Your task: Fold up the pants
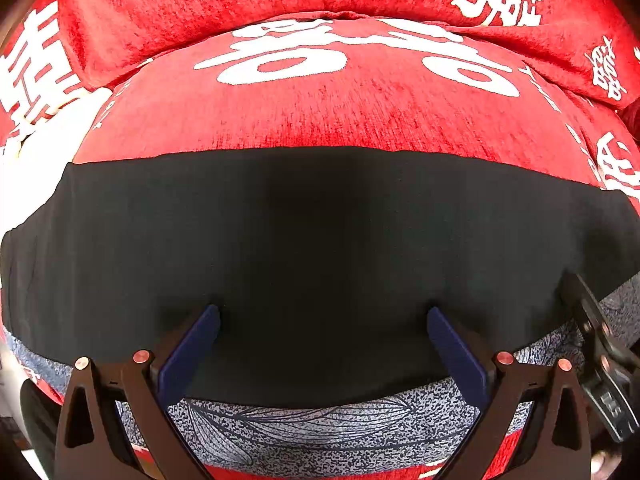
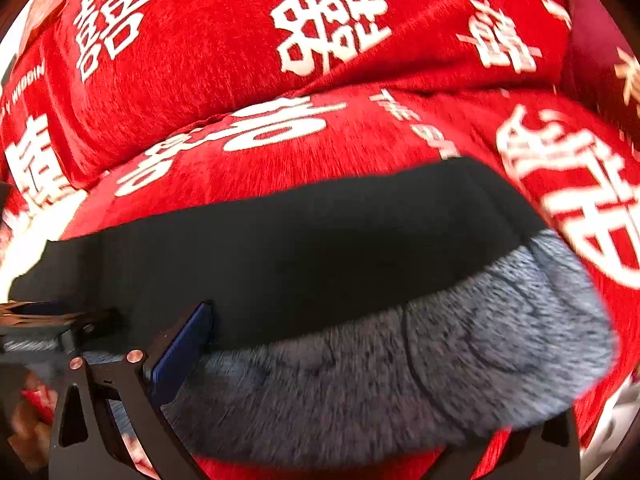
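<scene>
The black pants [image 1: 312,248] lie flat in a long band running left to right across a red cushion [image 1: 320,116] with white characters, over a grey leaf-patterned cloth [image 1: 304,428], the left gripper [image 1: 323,322] spread wide above them; I cannot tell how the right gripper [image 2: 320,364] is set.

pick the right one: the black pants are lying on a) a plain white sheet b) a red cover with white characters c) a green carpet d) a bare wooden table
b: the black pants lie spread on a red cover printed with large white characters, with a grey leaf-patterned cloth showing along their near edge, and the open left gripper over them.
</scene>
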Demonstrator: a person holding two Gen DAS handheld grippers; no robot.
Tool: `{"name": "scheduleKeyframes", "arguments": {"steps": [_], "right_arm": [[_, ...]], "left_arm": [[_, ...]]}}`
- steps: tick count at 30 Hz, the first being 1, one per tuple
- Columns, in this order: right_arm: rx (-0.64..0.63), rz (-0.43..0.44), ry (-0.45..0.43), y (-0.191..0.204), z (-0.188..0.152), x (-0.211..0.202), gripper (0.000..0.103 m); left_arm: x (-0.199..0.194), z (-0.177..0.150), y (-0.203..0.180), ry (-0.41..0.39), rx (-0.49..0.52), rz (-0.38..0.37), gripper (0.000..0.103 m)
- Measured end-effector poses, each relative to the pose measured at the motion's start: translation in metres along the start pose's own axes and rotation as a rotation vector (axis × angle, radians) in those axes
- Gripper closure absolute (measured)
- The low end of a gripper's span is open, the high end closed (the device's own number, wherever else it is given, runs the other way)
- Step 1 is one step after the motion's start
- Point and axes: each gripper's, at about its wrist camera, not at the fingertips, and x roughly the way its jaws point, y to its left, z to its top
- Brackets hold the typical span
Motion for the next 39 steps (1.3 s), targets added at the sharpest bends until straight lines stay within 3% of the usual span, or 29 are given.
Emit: {"name": "scheduleKeyframes", "arguments": {"steps": [3, 5, 7, 9, 13, 20, 23, 26, 34, 39], "right_arm": [[0.022, -0.001, -0.007, -0.001, 0.001, -0.002, 0.003], [0.039, -0.001, -0.012, -0.006, 0.002, -0.008, 0.021], [0.086, 0.034, 0.004, -0.015, 0.006, -0.012, 0.056], [0.129, 0.064, 0.024, -0.024, 0.009, -0.013, 0.065], [0.103, 0.038, 0.001, -0.01, 0.014, -0.027, 0.08], [0.003, 0.026, -0.131, 0.04, 0.037, -0.086, 0.084], [-0.103, -0.03, -0.19, 0.078, 0.043, -0.108, 0.084], [-0.228, -0.102, -0.239, 0.129, 0.04, -0.116, 0.084], [-0.598, -0.283, -0.265, 0.276, -0.009, -0.07, 0.084], [-0.818, -0.365, -0.217, 0.345, -0.051, -0.019, 0.085]], "left_arm": [[0.0, 0.0, 0.0, -0.006, 0.003, -0.002, 0.0], [0.001, 0.0, -0.001, -0.013, 0.007, 0.0, 0.0], [0.001, 0.0, -0.001, -0.016, 0.006, 0.0, 0.0], [0.001, 0.0, -0.001, -0.019, 0.007, 0.0, 0.0], [0.002, 0.0, -0.002, -0.028, 0.018, -0.003, 0.0], [-0.011, 0.012, 0.012, 0.01, 0.074, -0.034, 0.0], [-0.035, 0.016, 0.046, -0.067, 0.032, -0.058, 0.0], [-0.047, 0.02, 0.089, -0.09, -0.037, -0.083, 0.0], [-0.04, -0.004, 0.238, -0.074, -0.303, -0.064, 0.0], [-0.036, -0.026, 0.293, -0.081, -0.395, -0.056, 0.0]]}}
